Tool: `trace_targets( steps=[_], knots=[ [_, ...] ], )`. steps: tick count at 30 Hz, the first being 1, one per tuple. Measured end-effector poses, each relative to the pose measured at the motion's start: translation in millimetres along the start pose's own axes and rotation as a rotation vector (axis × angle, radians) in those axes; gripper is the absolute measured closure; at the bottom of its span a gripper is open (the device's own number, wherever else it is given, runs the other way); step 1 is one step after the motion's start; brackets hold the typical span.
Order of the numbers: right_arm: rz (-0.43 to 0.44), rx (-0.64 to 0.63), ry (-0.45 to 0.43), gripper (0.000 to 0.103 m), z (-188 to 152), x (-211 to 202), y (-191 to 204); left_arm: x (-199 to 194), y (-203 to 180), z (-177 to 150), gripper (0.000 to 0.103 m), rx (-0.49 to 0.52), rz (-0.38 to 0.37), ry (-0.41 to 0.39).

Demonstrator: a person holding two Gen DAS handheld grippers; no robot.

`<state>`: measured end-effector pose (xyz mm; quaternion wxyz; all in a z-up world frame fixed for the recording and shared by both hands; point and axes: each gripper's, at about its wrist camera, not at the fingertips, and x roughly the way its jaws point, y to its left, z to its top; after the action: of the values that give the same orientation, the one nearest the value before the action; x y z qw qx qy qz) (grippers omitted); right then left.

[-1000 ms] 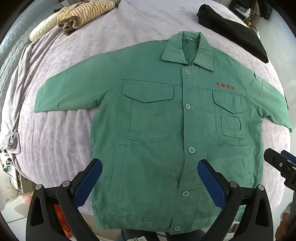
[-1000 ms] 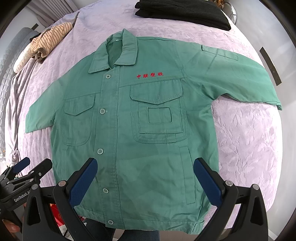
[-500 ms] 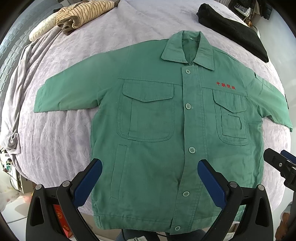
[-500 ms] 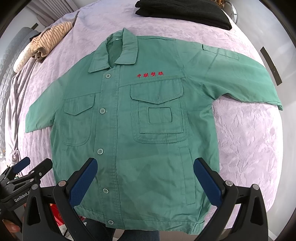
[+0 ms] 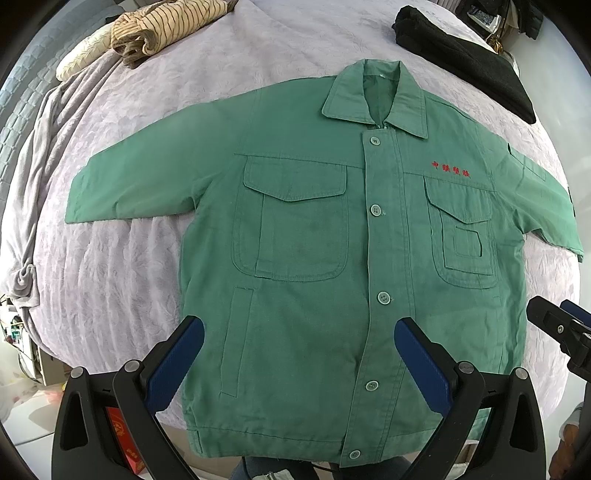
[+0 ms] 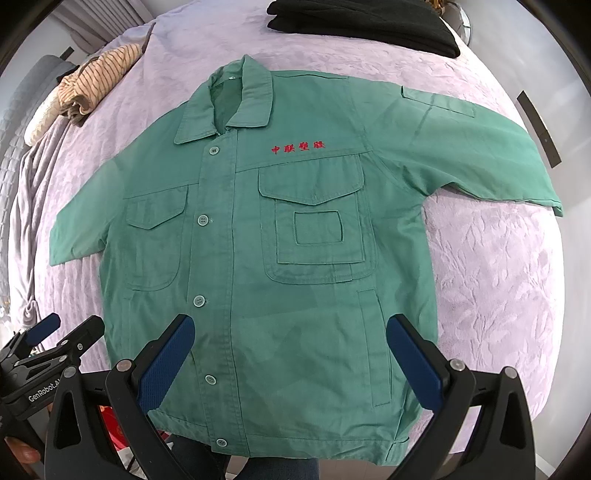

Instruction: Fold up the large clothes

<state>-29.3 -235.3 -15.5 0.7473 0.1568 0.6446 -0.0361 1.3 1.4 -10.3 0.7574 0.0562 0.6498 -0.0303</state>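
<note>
You have bare bedspread (image 5: 122, 280) lower left and right of the green jacket (image 5: 314, 258). Striped garment (image 5: 162, 22) blocks upper left, black garment (image 5: 461, 55) upper right.

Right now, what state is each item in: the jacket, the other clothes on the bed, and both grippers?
Jacket: spread flat, front up, buttoned, sleeves out, unfolded.
Striped garment: loosely bundled near the bed's far edge.
Black garment: folded at the bed's far edge.
Left gripper: jaws open, holding nothing, over the jacket's hem.
Right gripper: jaws open, holding nothing, over the hem.
</note>
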Motion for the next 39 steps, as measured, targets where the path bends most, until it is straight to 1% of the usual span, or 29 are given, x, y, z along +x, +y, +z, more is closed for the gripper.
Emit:
trace_targets(
  steps=[2, 9, 17, 22, 26, 31, 39],
  knots=[
    [-0.003, 0.001, 0.001, 0.000, -0.6, 0.5, -0.4, 0.7, -0.1, 0.8, 0.000, 0.005, 0.022, 0.011],
    [-0.012, 0.007, 0.006, 0.000, -0.9, 1.3, 0.8, 3.5, 1.8, 1.3, 0.000, 0.004, -0.001, -0.009],
    [-0.012, 0.006, 0.006, 0.000, -0.4, 1.4, 1.5, 4.9, 3.6, 1.0, 0.000, 0.007, 0.002, -0.018],
    [-0.015, 0.004, 0.007, 0.000, -0.4, 1.5, 2.2, 3.9, 4.0, 1.3, 0.000, 0.013, 0.030, -0.039],
    [-0.017, 0.004, 0.008, 0.000, -0.4, 1.5, 2.6, 3.3, 4.7, 1.1, 0.000, 0.013, 0.031, -0.044],
    [-0.020, 0.003, 0.009, 0.000, -0.7, 1.4, 2.9, 5.2, 5.7, 0.9, 0.000, 0.011, -0.005, -0.017],
    [-0.034, 0.011, 0.016, 0.000, 1.9, 5.3, 6.2, 12.7, 13.7, 2.7, 0.000, 0.002, -0.027, -0.012]
  ],
)
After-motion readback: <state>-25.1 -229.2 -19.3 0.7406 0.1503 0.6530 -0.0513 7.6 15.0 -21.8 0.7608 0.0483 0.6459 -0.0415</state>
